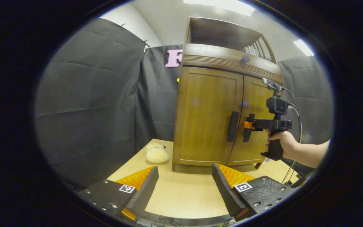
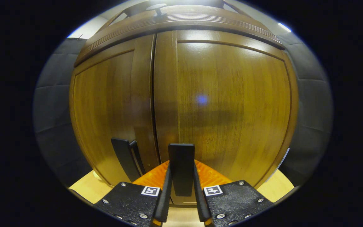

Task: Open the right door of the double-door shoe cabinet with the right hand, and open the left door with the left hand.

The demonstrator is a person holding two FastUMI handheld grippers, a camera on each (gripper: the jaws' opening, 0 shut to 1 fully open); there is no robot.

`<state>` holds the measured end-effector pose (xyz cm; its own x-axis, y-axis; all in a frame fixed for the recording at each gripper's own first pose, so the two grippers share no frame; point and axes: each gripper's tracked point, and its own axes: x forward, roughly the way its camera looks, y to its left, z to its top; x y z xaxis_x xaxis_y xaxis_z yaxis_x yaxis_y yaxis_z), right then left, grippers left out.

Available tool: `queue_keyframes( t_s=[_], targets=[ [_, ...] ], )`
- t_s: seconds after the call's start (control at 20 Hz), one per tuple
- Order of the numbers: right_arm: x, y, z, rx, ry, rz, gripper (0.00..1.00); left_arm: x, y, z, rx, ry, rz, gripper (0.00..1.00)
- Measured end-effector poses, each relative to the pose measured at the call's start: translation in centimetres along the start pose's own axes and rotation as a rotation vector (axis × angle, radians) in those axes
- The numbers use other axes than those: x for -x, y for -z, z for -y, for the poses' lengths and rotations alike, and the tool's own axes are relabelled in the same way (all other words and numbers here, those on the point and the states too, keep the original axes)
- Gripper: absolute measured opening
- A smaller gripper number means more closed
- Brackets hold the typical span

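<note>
Right gripper clamped on the right handle, both fingers pressed against its sides, seen close in the right gripper view. In the left gripper view, same gripper level at the cabinet front, held by a hand. Both doors look closed; right door flush beside the left door. Left gripper wide open, holding nothing, well back from the left handle, low over the table.

Best pulled outward on an arc about the right-edge hinge, wrist turning with the door, grip kept firm and square. Straight tugging likely to slip off or drag the cabinet. Left handle next.
</note>
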<state>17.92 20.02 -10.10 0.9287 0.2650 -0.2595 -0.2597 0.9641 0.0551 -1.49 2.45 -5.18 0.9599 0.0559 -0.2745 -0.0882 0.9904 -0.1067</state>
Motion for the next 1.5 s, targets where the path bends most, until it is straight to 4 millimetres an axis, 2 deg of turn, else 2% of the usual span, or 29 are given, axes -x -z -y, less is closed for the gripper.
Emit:
queue_keyframes(
  t_s=[0.25,0.3,0.35,0.4,0.75,1.0,1.25,1.3,1.35,1.45,1.5],
  targets=[
    [-0.1,0.5,-0.2,-0.04,-0.029,-0.02,0.29,0.3,-0.5,0.4,-0.028,0.002,0.025,0.97],
    [-0.1,0.4,-0.3,-0.033,-0.038,-0.023,0.28,0.5,-0.6,0.5,-0.031,0.003,0.027,1.0],
    [0.3,0.3,-0.5,-0.03,-0.048,-0.027,0.26,0.4,-0.6,0.6,-0.031,0.003,0.027,0.97],
    [0.6,0.2,-0.4,-0.031,-0.058,-0.033,0.26,0.6,-0.5,0.5,-0.03,0.004,0.028,1.0],
    [3.9,0.1,-0.5,-0.026,-0.112,-0.043,0.27,0.8,-1.6,-0.3,-0.12,-0.031,0.061,1.0],
    [5.6,0.5,0.2,-0.022,-0.126,-0.05,0.27,1.5,-1.7,-0.1,-0.134,-0.021,0.083,1.0],
    [7.4,0.8,0.7,-0.028,-0.131,-0.058,0.26,1.2,-2.3,0.1,-0.163,-0.005,0.1,1.0],
    [7.8,0.8,0.9,-0.029,-0.129,-0.057,0.26,1.3,-2.2,0.1,-0.155,-0.001,0.097,0.97],
    [8.2,0.8,1.1,-0.029,-0.126,-0.055,0.26,1.3,-2.3,0.1,-0.144,0.0,0.097,1.0],
    [8.8,1.0,1.6,-0.03,-0.123,-0.056,0.26,1.2,-2.7,0.0,-0.13,0.003,0.105,0.97],
    [9.2,1.1,1.9,-0.031,-0.122,-0.057,0.26,1.2,-2.7,0.0,-0.129,0.006,0.107,1.0]
  ],
)
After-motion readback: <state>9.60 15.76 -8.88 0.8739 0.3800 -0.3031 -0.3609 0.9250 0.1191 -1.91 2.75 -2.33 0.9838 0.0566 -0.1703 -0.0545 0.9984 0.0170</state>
